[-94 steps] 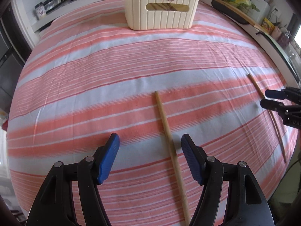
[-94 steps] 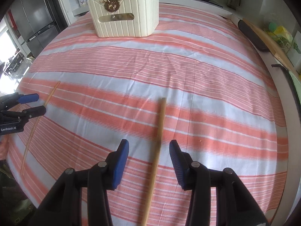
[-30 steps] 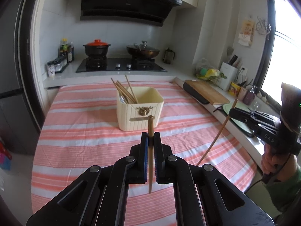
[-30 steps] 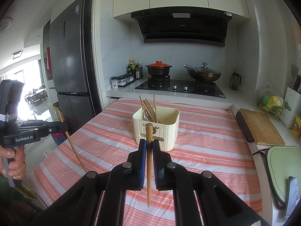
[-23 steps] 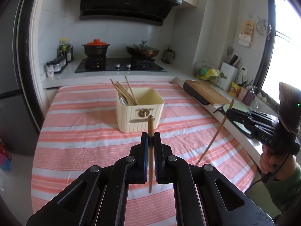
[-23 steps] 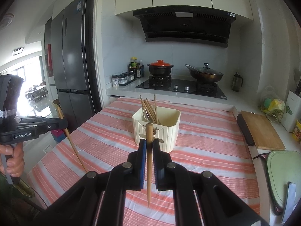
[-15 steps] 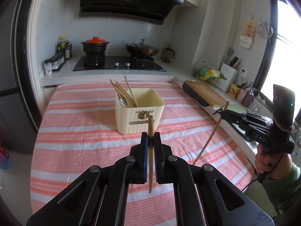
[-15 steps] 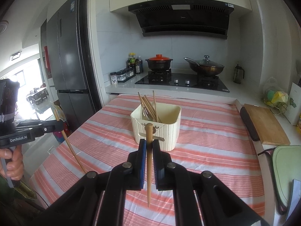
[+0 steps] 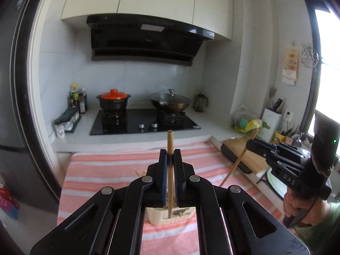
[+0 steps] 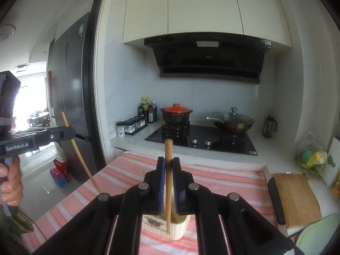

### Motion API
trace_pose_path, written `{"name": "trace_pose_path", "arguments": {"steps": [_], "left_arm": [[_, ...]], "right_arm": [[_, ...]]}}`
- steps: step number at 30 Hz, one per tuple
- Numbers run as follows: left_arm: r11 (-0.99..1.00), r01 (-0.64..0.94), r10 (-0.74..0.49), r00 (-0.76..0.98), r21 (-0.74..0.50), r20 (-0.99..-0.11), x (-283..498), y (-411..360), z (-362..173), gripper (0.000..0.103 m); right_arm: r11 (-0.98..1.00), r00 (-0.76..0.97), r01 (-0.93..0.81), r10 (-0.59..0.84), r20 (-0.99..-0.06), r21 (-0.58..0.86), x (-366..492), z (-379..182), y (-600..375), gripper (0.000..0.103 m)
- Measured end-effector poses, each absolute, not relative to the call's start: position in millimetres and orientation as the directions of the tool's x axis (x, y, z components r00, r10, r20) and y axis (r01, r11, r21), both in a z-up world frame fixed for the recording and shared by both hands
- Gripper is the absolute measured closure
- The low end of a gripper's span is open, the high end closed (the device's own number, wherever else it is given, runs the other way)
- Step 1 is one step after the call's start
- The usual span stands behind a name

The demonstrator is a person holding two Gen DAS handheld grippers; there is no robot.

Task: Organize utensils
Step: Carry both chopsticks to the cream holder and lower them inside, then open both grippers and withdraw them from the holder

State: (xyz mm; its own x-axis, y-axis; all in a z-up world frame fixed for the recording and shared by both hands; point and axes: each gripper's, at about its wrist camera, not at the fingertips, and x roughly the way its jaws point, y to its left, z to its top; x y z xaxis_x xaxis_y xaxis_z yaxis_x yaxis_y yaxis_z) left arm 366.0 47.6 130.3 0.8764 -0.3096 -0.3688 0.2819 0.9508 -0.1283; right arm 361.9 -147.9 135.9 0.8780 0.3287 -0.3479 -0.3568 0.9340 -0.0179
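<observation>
Chopsticks, one per gripper, both held near upright above the cream holder. Left gripper [image 9: 170,157] clamped on the left chopstick [image 9: 170,170], jaws pressed tight against the wood, stick tip hanging at six o'clock over the cream holder [image 9: 170,216]. Right gripper [image 10: 167,165] likewise pinched shut on the right chopstick [image 10: 168,187], lower end dangling in front of the same holder [image 10: 170,227], whether past the rim or just before it hard to tell. Holder standing on the striped tablecloth [image 9: 106,176], with other sticks peeking out at about ten o'clock of the left jaws. Judged step: lowering and dropping both sticks into the holder. To do well: keep each stick close to vertical, bring the tip inside the rim before letting go, aim for the open side away from the sticks already leaning there, lower until the tip is well down, then part the jaws slowly. Risk if released high or tilted: bounce off the rim, roll onto the cloth. Better one at a time, grippers kept apart.
</observation>
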Motion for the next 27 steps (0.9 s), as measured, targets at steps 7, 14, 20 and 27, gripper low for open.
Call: {"name": "trace_pose_path", "arguments": {"steps": [7, 14, 20, 27], "left_arm": [[0.954, 0.236, -0.297, 0.83, -0.186, -0.471, 458.0, 38.6, 82.9, 0.099], [0.956, 0.193, -0.29, 0.724, -0.219, -0.626, 521.0, 31.6, 2.9, 0.099], [0.975, 0.158, -0.223, 0.74, -0.158, -0.634, 520.2, 33.0, -2.5, 0.04], [0.989, 0.141, -0.145, 0.899, -0.042, -0.414, 422.5, 53.6, 76.0, 0.003]], "right_arm": [[0.927, 0.855, -0.372, 0.324, -0.405, -0.045, 445.0, 102.1, -132.1, 0.096], [0.926, 0.729, -0.378, 0.301, -0.615, 0.005, 513.7, 17.3, -122.5, 0.096], [0.929, 0.717, -0.364, 0.326, -0.616, 0.068, 529.3, 6.0, -116.6, 0.071], [0.942, 0.86, -0.329, 0.326, -0.392, 0.061, 458.3, 103.1, -140.0, 0.043]]}}
